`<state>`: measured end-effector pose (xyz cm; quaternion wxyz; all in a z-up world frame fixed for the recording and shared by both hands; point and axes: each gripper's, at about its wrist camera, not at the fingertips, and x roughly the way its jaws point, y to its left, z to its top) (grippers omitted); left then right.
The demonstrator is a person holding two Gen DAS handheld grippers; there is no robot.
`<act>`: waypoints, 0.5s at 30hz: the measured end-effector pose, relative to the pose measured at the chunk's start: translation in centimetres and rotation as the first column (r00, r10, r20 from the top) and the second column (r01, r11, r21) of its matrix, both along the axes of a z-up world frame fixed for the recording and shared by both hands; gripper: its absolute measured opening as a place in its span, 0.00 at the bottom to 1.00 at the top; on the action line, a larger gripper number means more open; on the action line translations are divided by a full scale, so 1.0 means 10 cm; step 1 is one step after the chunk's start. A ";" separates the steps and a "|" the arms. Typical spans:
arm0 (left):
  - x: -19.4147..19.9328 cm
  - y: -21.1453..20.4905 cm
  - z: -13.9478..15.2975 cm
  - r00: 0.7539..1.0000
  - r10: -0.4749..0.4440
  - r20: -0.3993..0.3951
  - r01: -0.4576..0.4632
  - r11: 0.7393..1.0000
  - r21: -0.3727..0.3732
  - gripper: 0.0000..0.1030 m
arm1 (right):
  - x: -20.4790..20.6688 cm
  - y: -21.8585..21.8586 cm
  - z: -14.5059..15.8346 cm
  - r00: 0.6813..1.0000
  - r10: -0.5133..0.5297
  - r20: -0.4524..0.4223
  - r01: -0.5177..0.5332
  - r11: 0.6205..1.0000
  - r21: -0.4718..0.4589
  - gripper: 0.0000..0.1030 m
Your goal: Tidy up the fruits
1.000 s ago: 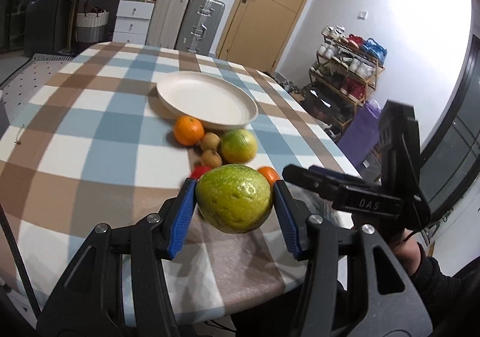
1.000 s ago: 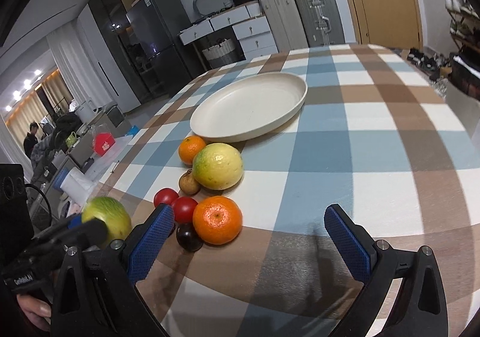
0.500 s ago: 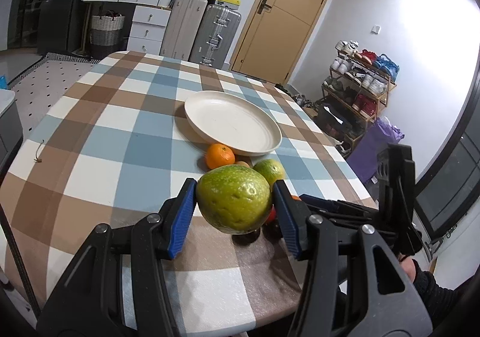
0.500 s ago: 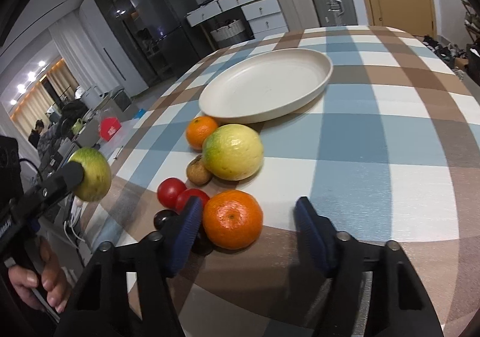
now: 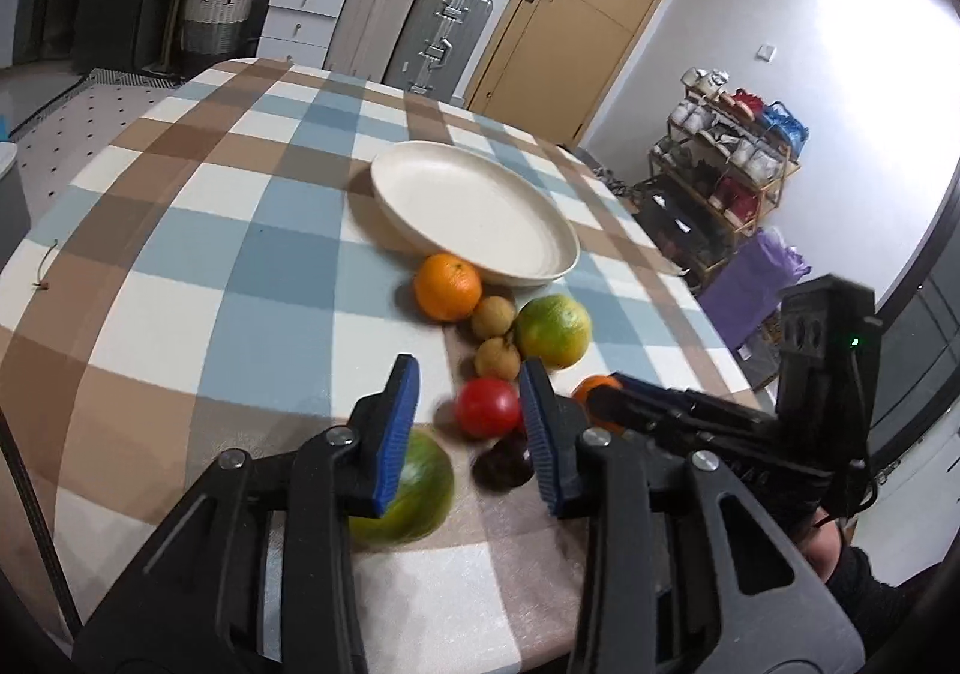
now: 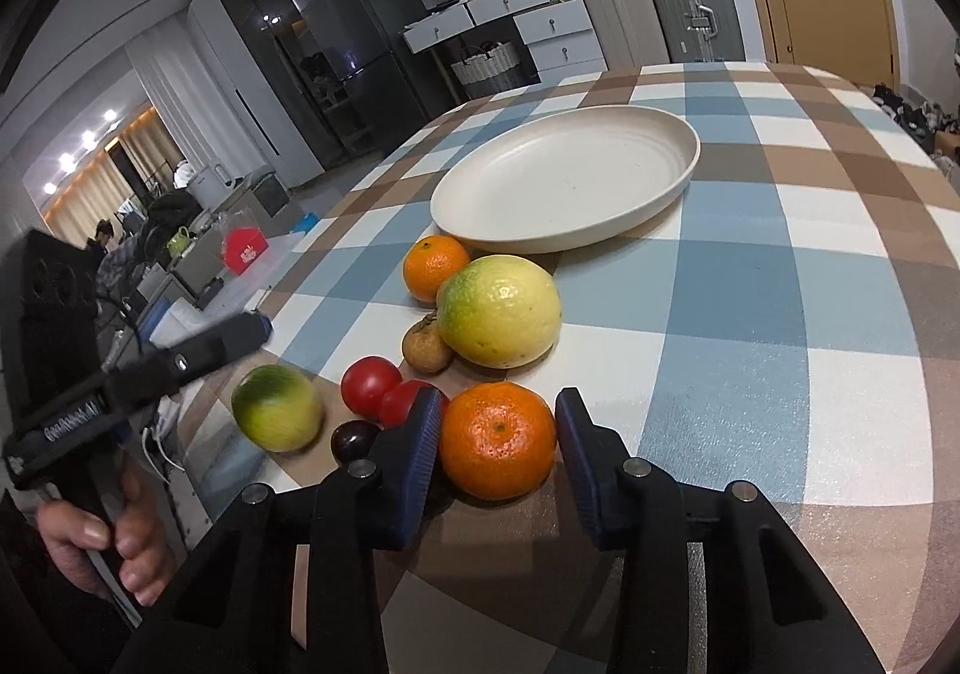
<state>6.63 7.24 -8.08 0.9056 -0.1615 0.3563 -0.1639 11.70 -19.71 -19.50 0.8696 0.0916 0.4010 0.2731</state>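
My left gripper (image 5: 468,428) is open and empty; the green citrus (image 5: 414,488) lies on the checked tablecloth below its left finger, and also shows in the right wrist view (image 6: 277,415). My right gripper (image 6: 499,443) has its blue pads on both sides of an orange mandarin (image 6: 497,439) that rests on the table; whether they grip it I cannot tell. Ahead lie a large yellow-green citrus (image 6: 499,310), another mandarin (image 6: 435,267), two red tomatoes (image 6: 371,385), a dark plum (image 6: 354,439) and a brown longan (image 6: 425,349). The cream plate (image 6: 672,176) is empty.
The table's near edge runs just under both grippers. Suitcases (image 5: 444,35), white drawers (image 5: 300,8) and a door stand beyond the far edge. A shoe rack (image 5: 732,176) is at the right.
My left gripper opened and the green citrus dropped from it onto the table. My right gripper narrowed around the orange mandarin.
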 end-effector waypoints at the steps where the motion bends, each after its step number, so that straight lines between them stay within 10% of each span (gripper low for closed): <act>1: -0.01 0.00 -0.01 1.000 0.002 0.003 -0.002 1.000 0.010 0.30 | 0.00 -0.01 -0.01 1.000 0.002 -0.001 -0.002 1.000 0.004 0.39; 15: -0.14 0.29 -0.25 0.998 0.063 -0.010 -0.063 0.998 0.017 0.31 | -0.05 0.04 -0.07 1.000 0.004 -0.001 -0.004 1.000 -0.006 0.40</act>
